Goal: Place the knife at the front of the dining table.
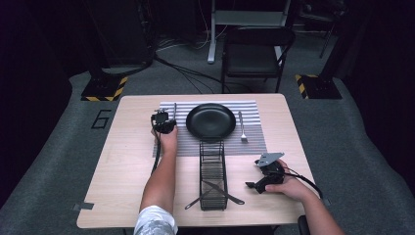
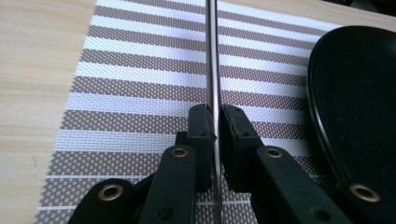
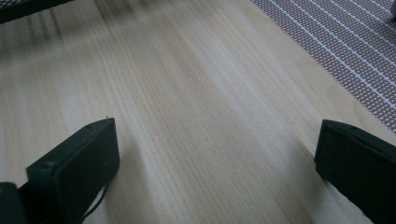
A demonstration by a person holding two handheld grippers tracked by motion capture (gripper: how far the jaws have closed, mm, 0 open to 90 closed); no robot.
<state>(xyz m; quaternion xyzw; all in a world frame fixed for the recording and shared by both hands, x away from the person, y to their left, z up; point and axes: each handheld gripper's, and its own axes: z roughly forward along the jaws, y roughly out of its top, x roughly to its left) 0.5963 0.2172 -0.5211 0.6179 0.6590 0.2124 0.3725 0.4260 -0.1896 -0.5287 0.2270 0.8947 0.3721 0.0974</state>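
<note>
A black plate (image 1: 211, 120) sits in the middle of a striped placemat (image 1: 249, 143), with a fork (image 1: 242, 127) lying to its right. Left of the plate, my left gripper (image 1: 163, 122) is shut on a thin metal knife (image 1: 174, 110) just over the placemat. In the left gripper view the knife (image 2: 212, 56) runs edge-on straight ahead from between the shut jaws of the left gripper (image 2: 214, 115), with the plate (image 2: 359, 93) at the right. My right gripper (image 1: 258, 183) hovers open over bare wood at the near right. The right gripper (image 3: 217, 140) has nothing between its jaws.
A black wire basket (image 1: 213, 171) stands lengthwise at the table's middle front. Two utensils (image 1: 215, 192) cross at its near end and stick out both sides. A folding chair (image 1: 254, 54) stands beyond the far edge. Bare wood lies at the left.
</note>
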